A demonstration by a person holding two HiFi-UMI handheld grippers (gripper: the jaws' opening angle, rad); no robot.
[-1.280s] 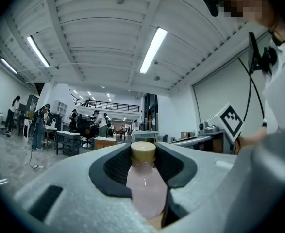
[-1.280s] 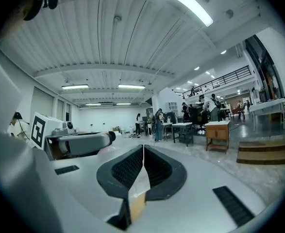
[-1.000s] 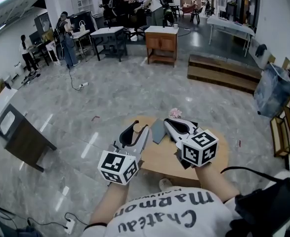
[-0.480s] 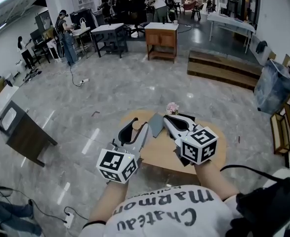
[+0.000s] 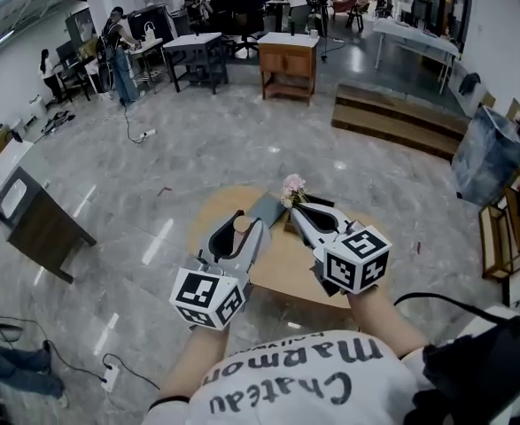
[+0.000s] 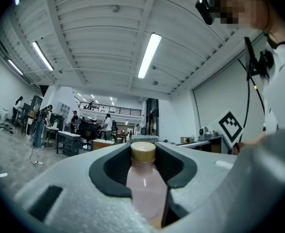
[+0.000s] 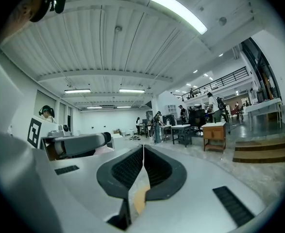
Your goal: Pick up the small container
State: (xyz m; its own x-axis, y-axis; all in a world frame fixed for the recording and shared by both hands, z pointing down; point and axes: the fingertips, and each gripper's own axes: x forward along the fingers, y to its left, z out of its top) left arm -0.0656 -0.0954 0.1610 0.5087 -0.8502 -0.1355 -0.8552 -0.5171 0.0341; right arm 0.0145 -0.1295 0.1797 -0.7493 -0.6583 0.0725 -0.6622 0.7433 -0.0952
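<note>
**Left tool clamped on small container; right tool closed and empty**

Landmark: round wooden tabletop [image 5: 283, 268].

Left tool [image 5: 238, 225] sits over the left edge of the tabletop. In the left gripper view its jaws stand wide, with both pads against the small container [image 6: 143, 183], a bottle with pale pink contents and a gold cap. In the head view only the cap shows. No view shows whether the bottle's base is clear of the tabletop.

A grey flat panel [image 5: 266, 209] lies at the far side of the tabletop. Pink flowers [image 5: 292, 187] stand at the far edge.

Right tool [image 5: 300, 209] sits over the tabletop's far middle, its jaws together with nothing between them.
</note>
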